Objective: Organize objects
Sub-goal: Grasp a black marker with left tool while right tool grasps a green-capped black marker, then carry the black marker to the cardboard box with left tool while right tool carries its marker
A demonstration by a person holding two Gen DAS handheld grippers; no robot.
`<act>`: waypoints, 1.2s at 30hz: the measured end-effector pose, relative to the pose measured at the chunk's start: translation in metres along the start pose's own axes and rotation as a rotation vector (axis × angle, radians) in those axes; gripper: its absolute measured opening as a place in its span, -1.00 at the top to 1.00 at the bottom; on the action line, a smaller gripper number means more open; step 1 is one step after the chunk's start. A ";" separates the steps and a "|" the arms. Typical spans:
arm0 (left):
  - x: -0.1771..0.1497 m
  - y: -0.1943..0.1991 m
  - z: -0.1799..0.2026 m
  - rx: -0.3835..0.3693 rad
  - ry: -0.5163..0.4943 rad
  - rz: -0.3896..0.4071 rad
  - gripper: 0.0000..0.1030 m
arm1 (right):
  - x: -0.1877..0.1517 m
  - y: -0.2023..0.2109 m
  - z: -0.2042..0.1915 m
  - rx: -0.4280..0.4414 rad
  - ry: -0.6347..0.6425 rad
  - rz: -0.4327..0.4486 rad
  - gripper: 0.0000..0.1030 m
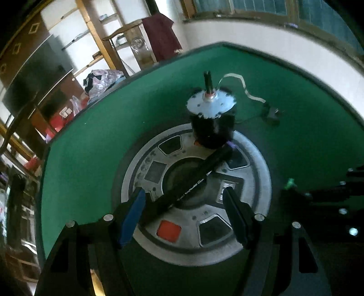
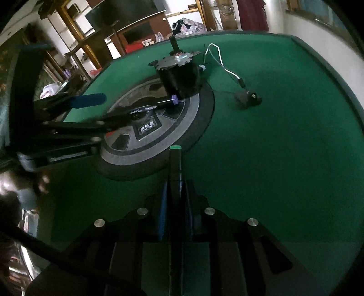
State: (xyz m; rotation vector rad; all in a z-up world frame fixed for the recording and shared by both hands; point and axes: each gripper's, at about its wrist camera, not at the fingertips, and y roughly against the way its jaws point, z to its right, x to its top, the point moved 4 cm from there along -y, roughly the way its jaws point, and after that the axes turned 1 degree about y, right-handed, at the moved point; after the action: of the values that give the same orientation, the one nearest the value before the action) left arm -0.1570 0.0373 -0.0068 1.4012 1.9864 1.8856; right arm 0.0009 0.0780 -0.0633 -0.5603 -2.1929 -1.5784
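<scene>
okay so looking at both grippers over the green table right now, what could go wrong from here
1. The left gripper is open around the purple-capped marker, which lies slanted across the round panel; closing off-centre could make it roll away.
2. That marker's cap end lies close to the black motor; lifting carelessly might knock it.
3. The right gripper, shut on the green-capped marker, is near the left one; they could collide.

White walls, window (image 1: pixel 261 6) w/ daylight, wooden shelving (image 1: pixel 95 29), maroon cloth (image 1: pixel 161 36).
</scene>
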 end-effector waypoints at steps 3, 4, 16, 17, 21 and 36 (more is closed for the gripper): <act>-0.002 -0.016 -0.001 0.043 -0.003 -0.053 -0.16 | 0.000 -0.001 0.000 0.011 0.006 0.005 0.76; -0.002 -0.017 -0.001 0.037 0.024 -0.046 0.15 | -0.001 -0.002 0.000 0.016 0.002 0.005 0.76; -0.014 0.008 0.052 -0.013 0.006 -0.038 0.71 | -0.006 0.001 0.005 -0.006 0.010 0.020 0.76; -0.012 0.008 0.052 -0.004 0.016 -0.029 0.70 | -0.005 0.000 0.004 -0.009 0.011 0.024 0.76; -0.008 0.009 0.057 0.047 0.016 0.001 0.74 | -0.007 0.001 0.003 -0.022 0.023 0.032 0.76; -0.066 0.112 0.038 -0.028 0.237 0.102 0.78 | -0.006 0.005 -0.014 0.103 -0.006 0.051 0.76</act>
State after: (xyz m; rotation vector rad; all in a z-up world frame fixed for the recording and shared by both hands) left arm -0.0344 0.0062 0.0413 1.3526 2.0122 2.2088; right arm 0.0097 0.0656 -0.0588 -0.5857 -2.2312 -1.4310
